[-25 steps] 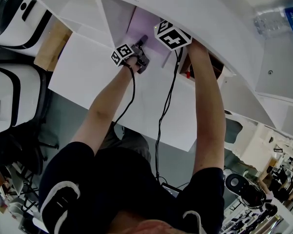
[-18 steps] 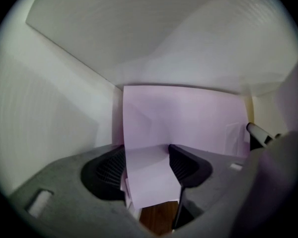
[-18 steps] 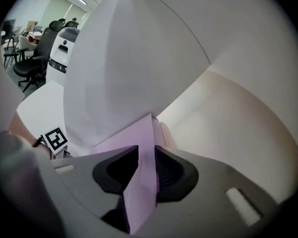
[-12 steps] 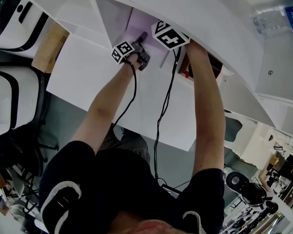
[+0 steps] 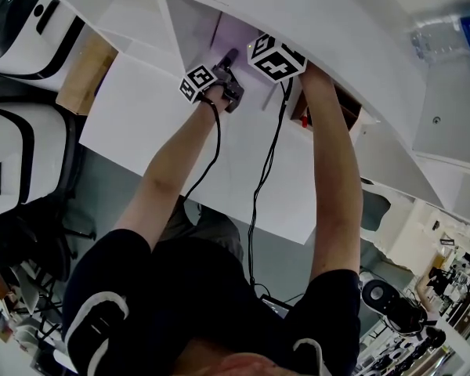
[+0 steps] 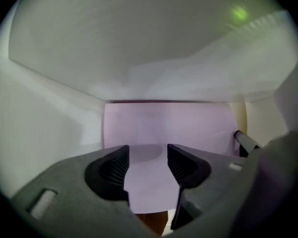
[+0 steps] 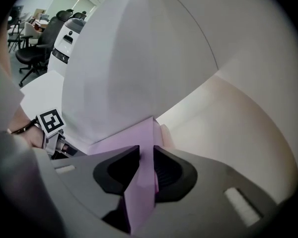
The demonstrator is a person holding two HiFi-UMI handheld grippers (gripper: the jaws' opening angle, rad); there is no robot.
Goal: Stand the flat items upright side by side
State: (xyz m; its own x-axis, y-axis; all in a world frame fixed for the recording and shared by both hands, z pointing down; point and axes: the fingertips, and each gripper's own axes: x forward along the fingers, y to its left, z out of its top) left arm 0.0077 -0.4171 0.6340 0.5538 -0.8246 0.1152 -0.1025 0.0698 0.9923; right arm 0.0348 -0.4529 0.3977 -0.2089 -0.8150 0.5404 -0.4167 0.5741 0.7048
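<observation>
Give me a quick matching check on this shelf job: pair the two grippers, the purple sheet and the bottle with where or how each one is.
Things:
1. left gripper
2. right gripper
3. purple sheet
4. plastic bottle

States and places:
A. at the head view's upper right corner
B. pads pressed on a thin purple edge
C. inside the white shelf compartment
D. jaws apart, pressing on nothing

Pairs: 1-D, 2-B, 3-C, 4-A.

Note: both grippers' jaws are closing. The right has the sheet between its pads. The left has nothing between its pads, and purple shows beyond the gap.
</observation>
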